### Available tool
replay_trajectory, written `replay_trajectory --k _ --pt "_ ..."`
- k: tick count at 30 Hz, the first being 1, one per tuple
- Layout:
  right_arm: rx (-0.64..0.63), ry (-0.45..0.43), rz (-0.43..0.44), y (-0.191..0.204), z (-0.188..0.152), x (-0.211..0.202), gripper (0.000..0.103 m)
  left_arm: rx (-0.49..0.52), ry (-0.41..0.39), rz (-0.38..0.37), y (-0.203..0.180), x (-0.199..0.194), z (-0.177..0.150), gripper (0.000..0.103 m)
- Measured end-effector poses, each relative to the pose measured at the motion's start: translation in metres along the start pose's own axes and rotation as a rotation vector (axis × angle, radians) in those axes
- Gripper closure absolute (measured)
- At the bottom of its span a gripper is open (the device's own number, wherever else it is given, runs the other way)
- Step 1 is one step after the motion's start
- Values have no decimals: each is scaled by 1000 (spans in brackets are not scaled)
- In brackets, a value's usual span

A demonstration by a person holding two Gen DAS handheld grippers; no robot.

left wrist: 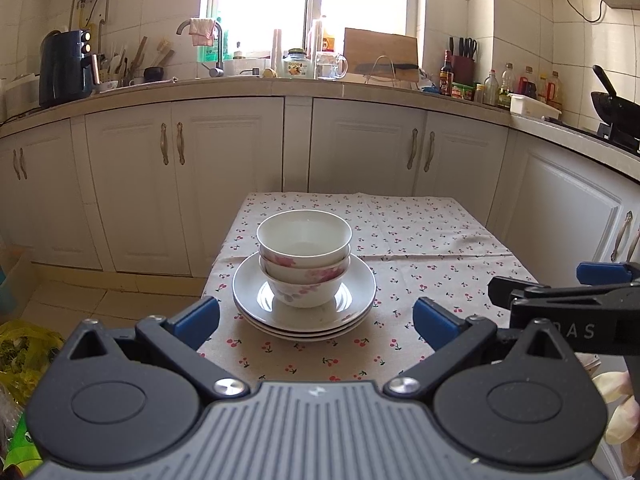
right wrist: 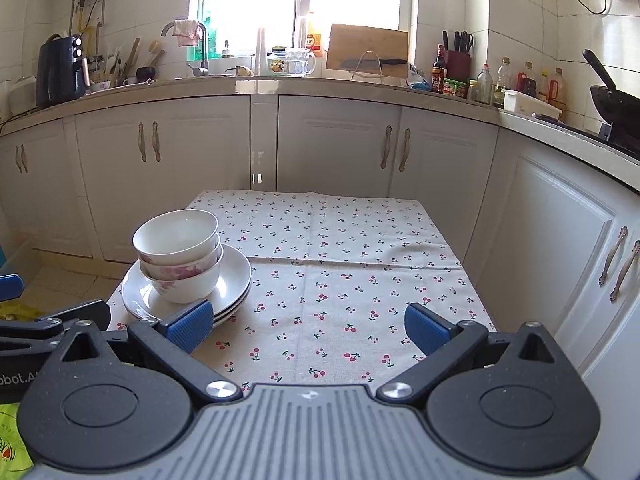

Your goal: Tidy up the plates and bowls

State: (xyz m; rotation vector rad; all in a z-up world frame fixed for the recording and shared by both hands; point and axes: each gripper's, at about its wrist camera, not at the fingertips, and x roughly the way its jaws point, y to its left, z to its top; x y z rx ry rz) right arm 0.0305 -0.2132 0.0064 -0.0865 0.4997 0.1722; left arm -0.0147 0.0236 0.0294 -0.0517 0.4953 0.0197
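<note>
Left gripper [left wrist: 316, 322]: fingers spread wide and holding nothing, low over the near edge of the worktop; its blue pads sit either side of the plate stack, on the near side and apart from it.
Plates [left wrist: 248, 286]: three white plates stacked on the left half of the worktop, resting on the cherry-print cloth.
Bowls [left wrist: 304, 248]: three bowls nested upright in the middle of the top plate; the top one is plain white, the two beneath carry pink flowers.
Position to left fingers: the stack lies straight ahead, between the lines of the two fingers, just beyond the tips.
Cherry-print cloth [left wrist: 420, 240]: covers the worktop; a crease runs across it behind the stack; the right half is bare.
Right gripper [right wrist: 308, 326]: fingers wide apart, gripping nothing, over the near edge of the bare cloth.
Position to right fingers: the plates [right wrist: 236, 276] and bowls [right wrist: 176, 248] sit ahead and left; the left finger's blue pad [right wrist: 190, 326] overlaps the near rim of the stack in this view, contact unclear.
Kitchen counter [left wrist: 248, 84]: behind, beyond the worktop, carrying a faucet, bottles and a cutting board.
</note>
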Motion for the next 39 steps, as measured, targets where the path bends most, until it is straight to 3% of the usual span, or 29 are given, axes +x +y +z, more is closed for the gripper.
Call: replay_trajectory --k 39 --pt "-2 -17 -29 1 0 -3 0 5 -7 5 -2 -3 0 1"
